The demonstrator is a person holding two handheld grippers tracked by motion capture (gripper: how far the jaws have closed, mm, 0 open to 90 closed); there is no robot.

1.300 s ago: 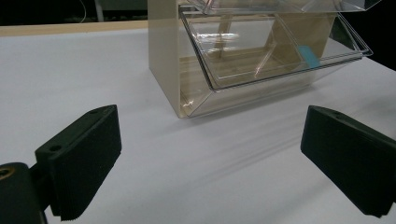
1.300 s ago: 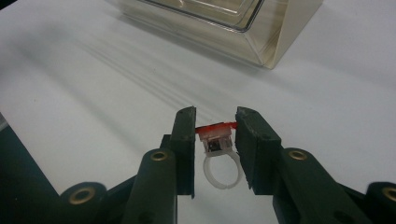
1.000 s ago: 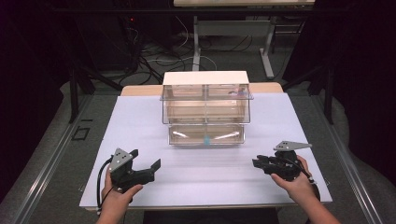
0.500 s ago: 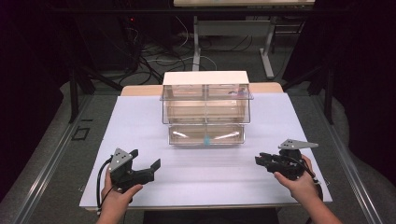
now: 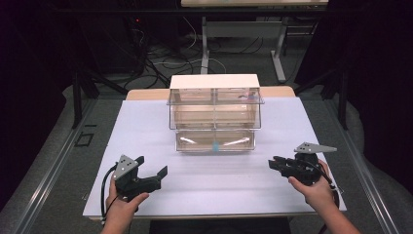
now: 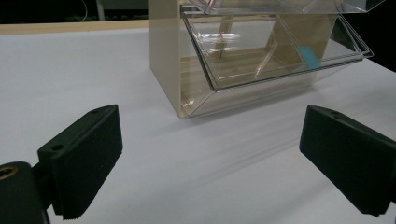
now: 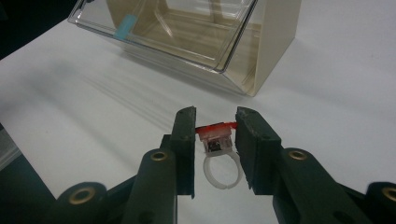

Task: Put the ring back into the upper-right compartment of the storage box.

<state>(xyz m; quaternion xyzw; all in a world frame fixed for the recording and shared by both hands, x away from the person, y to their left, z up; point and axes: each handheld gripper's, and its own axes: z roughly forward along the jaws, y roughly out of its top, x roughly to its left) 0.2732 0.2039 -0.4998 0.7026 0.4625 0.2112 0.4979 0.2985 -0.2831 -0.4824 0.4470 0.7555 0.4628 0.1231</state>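
right gripper (image 7: pixel 215 122): jaws pinched in on a small ring (image 7: pixel 218 153). It's got a red-topped head with a little dark insert and a whitish plastic loop hanging below the pads. It's held just above the white table (image 5: pixel 146 122), near the right front corner in the high view (image 5: pixel 278 164).

left gripper (image 6: pixel 210 158): wide open, nothing between the pads, both jaws hovering low over bare table. In the high view it sits at the front left (image 5: pixel 155 171), well apart from the other one.

the ring, handling: looks tiny and light, hard plastic I'd guess, so stiff but probably easy to crack or flick out if squeezed crooked. The smooth loop could be slippery. The boxy head is the flat-sided bit, so that's the sensible place to clamp, and that's where the pads are now. The loop is free underneath.

drawer unit (image 5: pixel 214 109): clear plastic bins in a beige frame, middle of the table, beyond both grippers.

bottom drawer (image 5: pixel 215 140): tipped or pulled out toward the person, with a small light-blue bit (image 7: pixel 125 27) at its front lip; can't tell what it is.

in the way: not much. Open table between ring and drawer. My guess is the drawer's clear front edge is the thing to clip, since it's hard to judge where it ends.

background: dark floor, cables, table legs (image 5: pixel 204 44) behind.
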